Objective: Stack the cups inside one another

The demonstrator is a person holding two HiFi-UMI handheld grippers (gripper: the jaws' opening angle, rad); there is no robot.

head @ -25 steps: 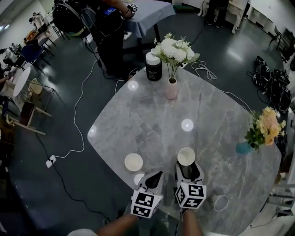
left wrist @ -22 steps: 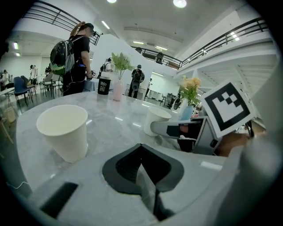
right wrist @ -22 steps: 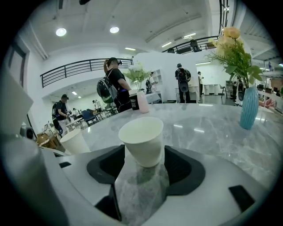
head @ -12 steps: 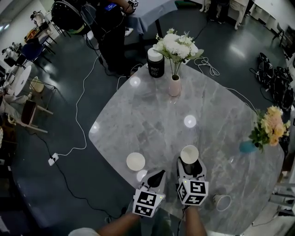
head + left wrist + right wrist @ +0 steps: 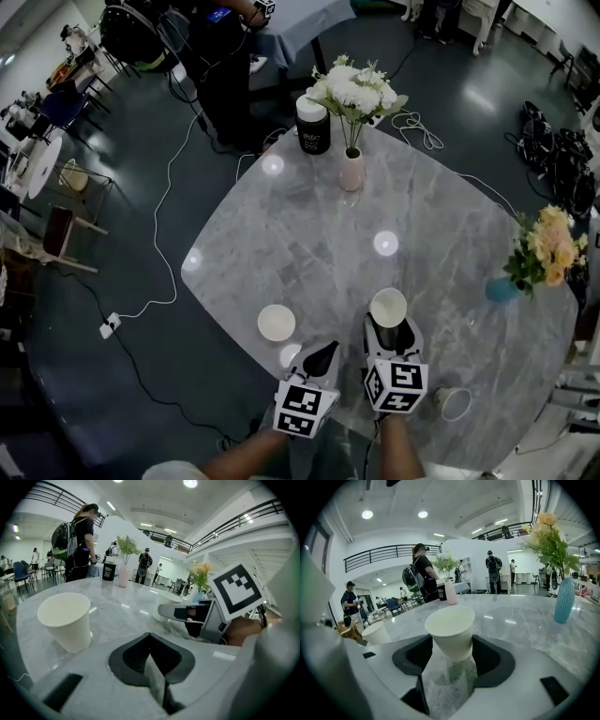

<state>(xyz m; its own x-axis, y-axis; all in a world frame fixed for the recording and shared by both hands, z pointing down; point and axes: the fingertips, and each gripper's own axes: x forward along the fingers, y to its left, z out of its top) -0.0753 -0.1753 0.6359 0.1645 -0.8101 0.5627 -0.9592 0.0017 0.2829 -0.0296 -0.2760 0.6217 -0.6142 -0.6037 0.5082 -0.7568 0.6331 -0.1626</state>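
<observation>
Right gripper (image 5: 451, 641): jaws closed on lower wall of held cup (image 5: 450, 623), upright, mouth up, low over bench (image 5: 309, 234).
Left gripper (image 5: 150, 637): jaws pressed together, nothing between.
Free cup (image 5: 276, 322): upright on bench, left of held cup, well apart, just ahead-left of left gripper.
Third cup (image 5: 455, 403): right, near bench edge.
Judgement: 1 nesting move, carry held cup left, then lower along vertical axis.

1. The left grey two-jaw gripper (image 5: 322, 356) is pointing forward, its jaws pressing together on nothing.
2. The right grey two-jaw gripper (image 5: 392, 330), just beside it, is clasping a white paper cup (image 5: 451, 630) between its jaws.
</observation>
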